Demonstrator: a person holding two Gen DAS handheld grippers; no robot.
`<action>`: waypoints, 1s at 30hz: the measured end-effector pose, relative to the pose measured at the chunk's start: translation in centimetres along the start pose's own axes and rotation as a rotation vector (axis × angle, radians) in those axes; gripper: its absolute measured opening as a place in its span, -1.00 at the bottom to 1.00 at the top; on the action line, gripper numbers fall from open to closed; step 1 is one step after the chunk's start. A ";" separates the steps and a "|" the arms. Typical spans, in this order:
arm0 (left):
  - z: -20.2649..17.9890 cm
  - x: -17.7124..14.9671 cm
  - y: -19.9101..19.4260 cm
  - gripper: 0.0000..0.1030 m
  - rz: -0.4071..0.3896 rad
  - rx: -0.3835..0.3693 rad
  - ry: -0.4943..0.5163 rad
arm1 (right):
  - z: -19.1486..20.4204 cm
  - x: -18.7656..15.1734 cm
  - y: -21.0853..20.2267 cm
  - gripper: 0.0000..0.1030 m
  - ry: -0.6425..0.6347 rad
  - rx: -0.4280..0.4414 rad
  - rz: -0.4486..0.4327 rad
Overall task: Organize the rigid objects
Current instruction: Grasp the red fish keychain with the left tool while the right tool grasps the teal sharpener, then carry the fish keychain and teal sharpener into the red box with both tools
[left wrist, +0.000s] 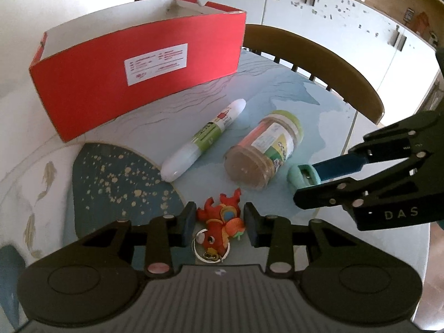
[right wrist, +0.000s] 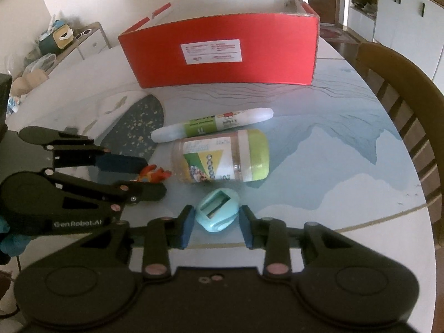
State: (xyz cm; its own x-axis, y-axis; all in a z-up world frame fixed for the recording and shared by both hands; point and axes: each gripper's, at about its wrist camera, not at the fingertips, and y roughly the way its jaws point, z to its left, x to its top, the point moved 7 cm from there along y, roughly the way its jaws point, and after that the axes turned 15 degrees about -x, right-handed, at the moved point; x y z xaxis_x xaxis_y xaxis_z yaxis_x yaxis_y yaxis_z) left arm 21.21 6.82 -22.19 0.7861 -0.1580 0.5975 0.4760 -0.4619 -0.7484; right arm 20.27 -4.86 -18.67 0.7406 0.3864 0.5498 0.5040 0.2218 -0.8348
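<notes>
A red cardboard box (left wrist: 133, 83) (right wrist: 222, 55) stands open at the back of the round table. A white glue stick (left wrist: 204, 144) (right wrist: 213, 123) and a jar with a green lid (left wrist: 263, 149) (right wrist: 222, 158) lie on their sides before it. My left gripper (left wrist: 219, 223) is open, its fingers on either side of a red fish keychain (left wrist: 222, 227) (right wrist: 154, 176) on the table. My right gripper (right wrist: 216, 223) is open around a turquoise pencil sharpener (right wrist: 217, 212) (left wrist: 301, 179). Neither thing looks clamped.
A wooden chair (left wrist: 319, 63) (right wrist: 402, 97) stands at the table's far right edge. White cabinets (left wrist: 347, 22) line the back wall. A side shelf with clutter (right wrist: 63, 38) stands to the left. The table top (right wrist: 319, 166) carries a printed blue mountain picture.
</notes>
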 end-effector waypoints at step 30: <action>-1.0 7.3 -9.3 -0.38 -0.175 -0.008 -0.101 | -0.6 7.2 -9.5 -0.34 0.055 0.015 -0.149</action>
State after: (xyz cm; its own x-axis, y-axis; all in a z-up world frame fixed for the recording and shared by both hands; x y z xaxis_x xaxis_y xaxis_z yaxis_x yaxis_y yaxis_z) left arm 22.13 9.13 -10.61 0.7274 0.0131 0.6861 0.6058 -0.4819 -0.6330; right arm 21.08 -4.76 -6.78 0.6818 0.2984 0.6680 0.6038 0.2861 -0.7440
